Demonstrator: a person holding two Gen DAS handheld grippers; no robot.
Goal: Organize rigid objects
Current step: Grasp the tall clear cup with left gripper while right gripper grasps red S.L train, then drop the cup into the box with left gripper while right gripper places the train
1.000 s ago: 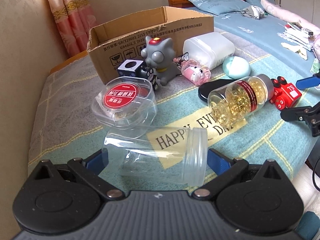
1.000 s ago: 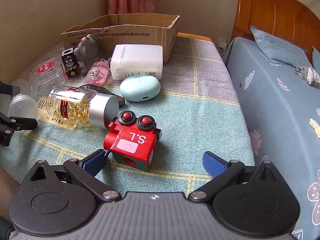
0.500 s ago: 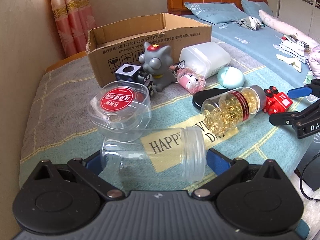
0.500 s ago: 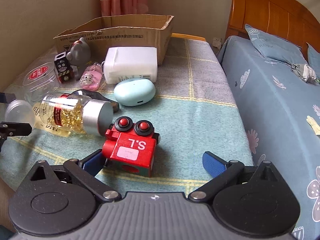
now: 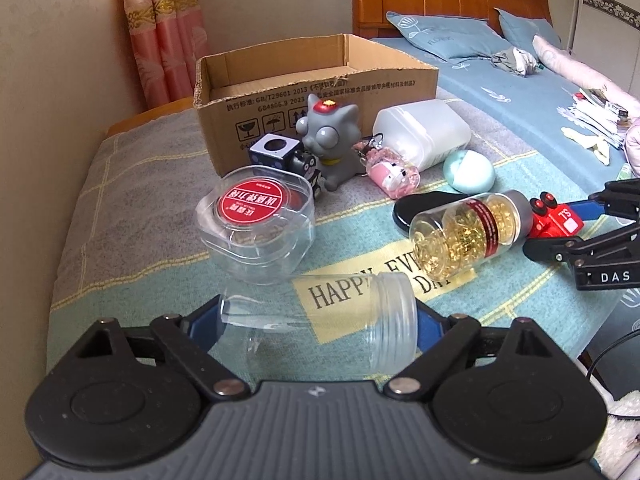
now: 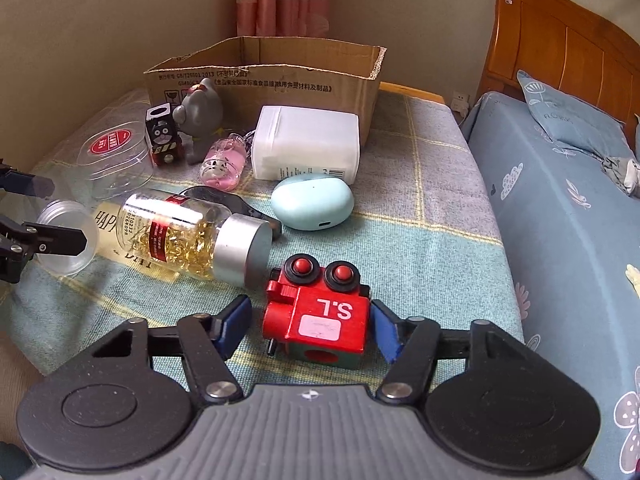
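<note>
Cardboard box, open-topped, sits at the far edge of the cloth-covered surface; nothing shows inside it from these angles.

Near edge, left end: clear jar lies on its side. Left gripper straddles it lengthwise. Its jaws have just been closing in, and the blue pads now sit against the jar's base and its screw-top end — pinching it, as far as the left wrist view shows.

Near edge, further right: red train, "S.L" on its roof, stands on the cloth between the jaws of the right gripper. These jaws have also just been closing. One pad touches the train's right side; the other stands just clear of its left side, with cloth visible in the gap, so there is no grip.

Middle of the surface: pill bottle full of gold capsules, on its side, silver cap toward the train, partly over a flat black item. Just beyond it a mint case, touching a white container that lies in front of the box.

Left half: clear tub with a red label, just beyond the jar. Behind it, close to the box wall, a black cube toy, a grey cat figure upright, and a pink charm on its side.

Off the right edge — a bed with blue sheets.
</note>
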